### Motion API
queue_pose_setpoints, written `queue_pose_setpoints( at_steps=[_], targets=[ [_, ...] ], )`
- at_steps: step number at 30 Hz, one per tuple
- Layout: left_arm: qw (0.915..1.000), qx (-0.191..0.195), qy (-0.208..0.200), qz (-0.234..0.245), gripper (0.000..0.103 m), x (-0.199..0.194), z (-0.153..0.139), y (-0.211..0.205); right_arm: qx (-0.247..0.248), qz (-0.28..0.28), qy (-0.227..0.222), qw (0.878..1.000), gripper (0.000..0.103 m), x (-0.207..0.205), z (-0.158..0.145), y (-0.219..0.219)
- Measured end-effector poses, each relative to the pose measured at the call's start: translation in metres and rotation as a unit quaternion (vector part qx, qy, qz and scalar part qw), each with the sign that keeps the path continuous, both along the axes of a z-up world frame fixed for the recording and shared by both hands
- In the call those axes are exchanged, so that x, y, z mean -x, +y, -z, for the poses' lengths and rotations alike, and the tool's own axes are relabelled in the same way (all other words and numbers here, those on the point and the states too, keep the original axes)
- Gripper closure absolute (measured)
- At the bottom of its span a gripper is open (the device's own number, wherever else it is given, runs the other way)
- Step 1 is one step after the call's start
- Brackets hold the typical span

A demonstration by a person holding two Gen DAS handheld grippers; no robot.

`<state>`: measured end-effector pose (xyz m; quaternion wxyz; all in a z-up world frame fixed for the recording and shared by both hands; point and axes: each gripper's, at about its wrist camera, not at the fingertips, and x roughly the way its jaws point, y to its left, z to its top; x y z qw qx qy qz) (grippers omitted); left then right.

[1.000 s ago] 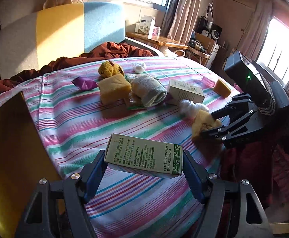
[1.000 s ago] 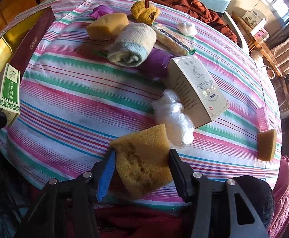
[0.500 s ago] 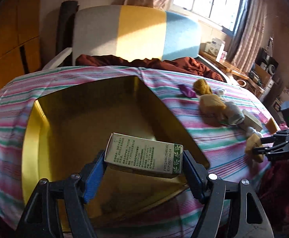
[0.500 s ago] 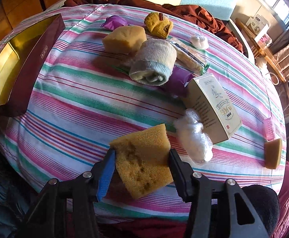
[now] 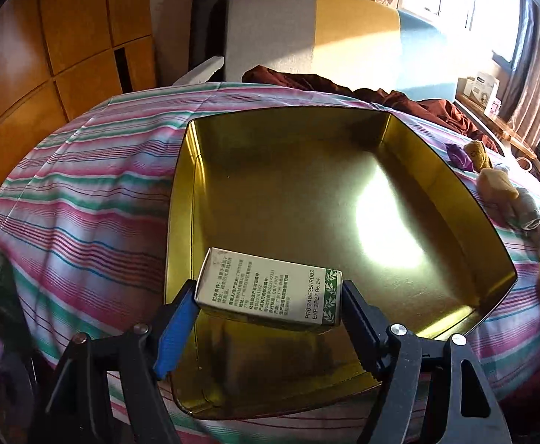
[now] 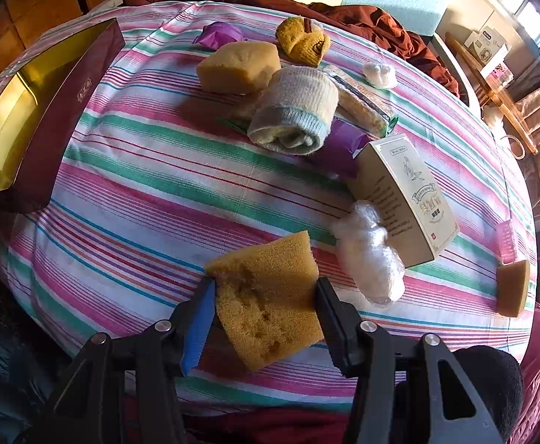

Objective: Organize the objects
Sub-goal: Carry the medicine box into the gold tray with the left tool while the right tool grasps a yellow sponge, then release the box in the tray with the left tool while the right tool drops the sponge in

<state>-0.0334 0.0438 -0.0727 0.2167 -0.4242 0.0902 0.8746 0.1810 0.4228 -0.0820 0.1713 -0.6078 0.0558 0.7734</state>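
My left gripper is shut on a small white-and-green carton, held by its ends. It hangs just above the near left corner of an open gold-lined tin, whose floor is bare. In the right wrist view the same tin shows its dark red outer wall at the far left of the striped bed cover. My right gripper is shut on a yellow sponge, low over the near edge of the bed.
A pile lies mid-bed: a second sponge, a rolled sock, a yellow knit item, purple packets and a cream carton. A plastic wrap bundle lies beside my sponge. A small sponge piece sits far right.
My left gripper has swung left with the carton, from over the striped cover to above the gold tin, and rolled. The right gripper and its sponge have stayed put.
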Motion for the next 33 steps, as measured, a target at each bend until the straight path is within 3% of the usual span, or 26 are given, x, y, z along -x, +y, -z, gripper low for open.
queue_pose_setpoints(
  at_steps=[8,11,16,22,25,26,29,30,33],
  targets=[
    [0.9998,0.013,0.014,0.011,0.025,-0.005,0.003,0.003,-0.003,0.000,-0.003,1.000,0.049,-0.003,-0.001,0.005],
    [0.9998,0.011,0.015,0.009,0.011,-0.006,0.001,0.004,-0.004,-0.001,-0.004,1.000,0.049,-0.003,-0.001,0.007],
    [0.9998,-0.007,0.018,0.002,0.011,-0.009,-0.005,-0.001,-0.005,-0.001,0.000,1.000,0.049,-0.004,-0.003,0.013],
    [0.9985,-0.031,0.044,-0.015,0.011,-0.009,-0.027,-0.011,0.023,-0.002,0.047,0.999,0.049,-0.002,-0.023,0.012],
    [0.9974,-0.041,0.048,-0.033,0.011,-0.005,-0.036,-0.018,0.035,-0.038,0.092,0.994,0.049,0.005,-0.046,-0.010],
    [0.9969,-0.046,0.050,-0.041,0.011,-0.004,-0.038,-0.022,0.039,-0.051,0.107,0.992,0.049,0.013,-0.045,-0.036],
    [0.9947,-0.062,0.050,-0.065,0.011,0.000,-0.044,-0.035,0.060,-0.096,0.145,0.983,0.049,0.053,-0.066,-0.092],
    [0.9940,-0.067,0.047,-0.072,0.011,0.001,-0.045,-0.040,0.071,-0.110,0.154,0.979,0.049,0.080,-0.058,-0.113],
    [0.9920,-0.076,0.045,-0.090,0.011,0.001,-0.046,-0.055,0.096,-0.151,0.166,0.970,0.049,0.122,-0.074,-0.155]
  ],
)
